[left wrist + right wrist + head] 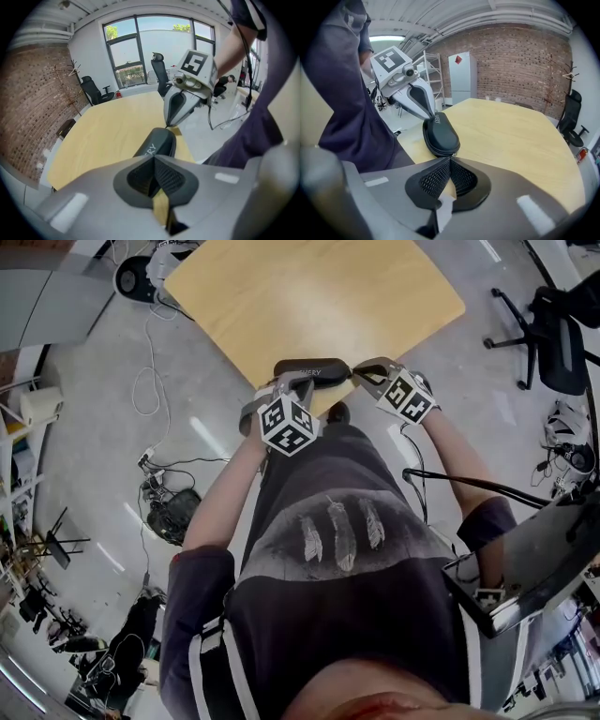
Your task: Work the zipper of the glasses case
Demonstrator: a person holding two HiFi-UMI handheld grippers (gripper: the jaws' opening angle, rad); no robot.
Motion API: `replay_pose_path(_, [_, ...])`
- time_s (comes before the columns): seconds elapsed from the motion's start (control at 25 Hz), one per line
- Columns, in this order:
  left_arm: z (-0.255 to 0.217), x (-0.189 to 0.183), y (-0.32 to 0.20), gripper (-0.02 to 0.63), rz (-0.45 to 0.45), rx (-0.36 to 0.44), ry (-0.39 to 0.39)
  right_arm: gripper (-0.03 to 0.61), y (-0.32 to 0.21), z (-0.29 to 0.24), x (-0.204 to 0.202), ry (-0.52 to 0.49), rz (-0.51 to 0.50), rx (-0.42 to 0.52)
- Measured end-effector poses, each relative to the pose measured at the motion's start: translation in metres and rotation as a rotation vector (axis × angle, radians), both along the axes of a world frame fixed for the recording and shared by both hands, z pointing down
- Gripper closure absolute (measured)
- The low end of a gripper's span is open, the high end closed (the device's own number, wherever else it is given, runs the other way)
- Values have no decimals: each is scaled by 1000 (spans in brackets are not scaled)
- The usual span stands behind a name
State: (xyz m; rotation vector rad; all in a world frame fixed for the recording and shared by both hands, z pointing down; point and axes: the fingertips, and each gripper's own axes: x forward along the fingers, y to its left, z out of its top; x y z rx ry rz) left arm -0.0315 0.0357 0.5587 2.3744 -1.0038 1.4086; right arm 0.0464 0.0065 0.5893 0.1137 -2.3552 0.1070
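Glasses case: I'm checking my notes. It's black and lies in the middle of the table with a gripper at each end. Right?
No. The glasses case lies at the table's near edge, by the person, not in the middle; the head view shows it. It is black, with the left gripper and right gripper at its ends.

The zipper pull of the glasses case (440, 136) is too small to make out at the closed tips of the right gripper (450, 160), the case lettering is half covered by the left gripper (153, 158) at 6 o'clock, and the table (309, 296) is cut off at 12 o'clock in the head view.
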Motion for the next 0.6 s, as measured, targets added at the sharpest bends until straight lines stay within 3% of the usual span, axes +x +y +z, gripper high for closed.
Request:
replay_pose_path(0.36, [3, -2, 0, 614, -32, -25, 34, 578, 17, -1, 4, -32, 98, -48])
replay_pose_path(0.6, [-15, -1, -3, 594, 17, 26, 48, 581, 11, -3, 7, 10, 103, 15])
